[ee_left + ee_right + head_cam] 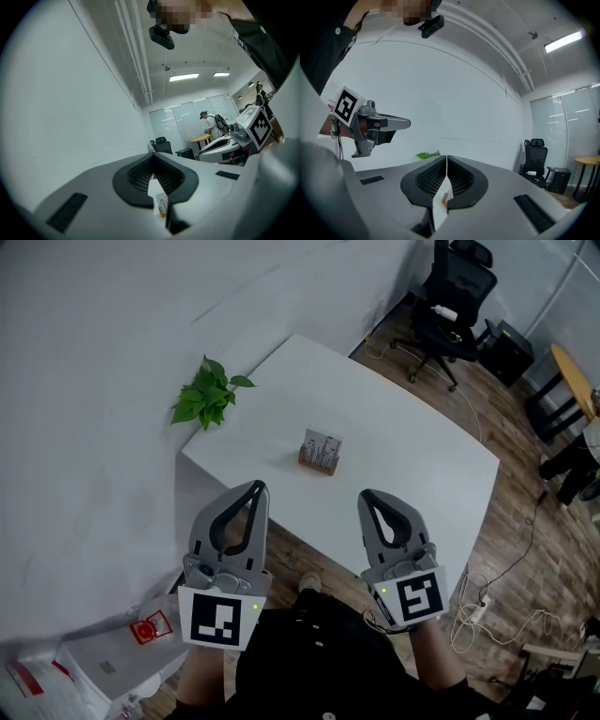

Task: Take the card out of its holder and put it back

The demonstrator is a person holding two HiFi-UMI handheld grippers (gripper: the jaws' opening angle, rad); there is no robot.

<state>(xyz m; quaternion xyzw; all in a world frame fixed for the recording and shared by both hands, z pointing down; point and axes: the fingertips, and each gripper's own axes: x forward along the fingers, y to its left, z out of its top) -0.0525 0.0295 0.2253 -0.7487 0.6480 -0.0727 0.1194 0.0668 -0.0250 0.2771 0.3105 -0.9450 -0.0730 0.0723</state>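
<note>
Card [322, 443] stands upright in its wooden holder [317, 463] mid white table [422, 456], broad face twd the person, long edge running roughly L-R w/ a slight slant. It's straight ahead of both tongs, between their lines & well apart from either. Left gripper [257, 487] & right gripper [367, 495] hang over the near table edge, both clenched on nothing; right looks a touch nearer, so prob. the easier reach fwd.

Your left hand-held gripper [256, 487] and right hand-held gripper [367, 495] hang side by side at the table's [403, 437] near edge, jaws pressed together, empty.
</note>
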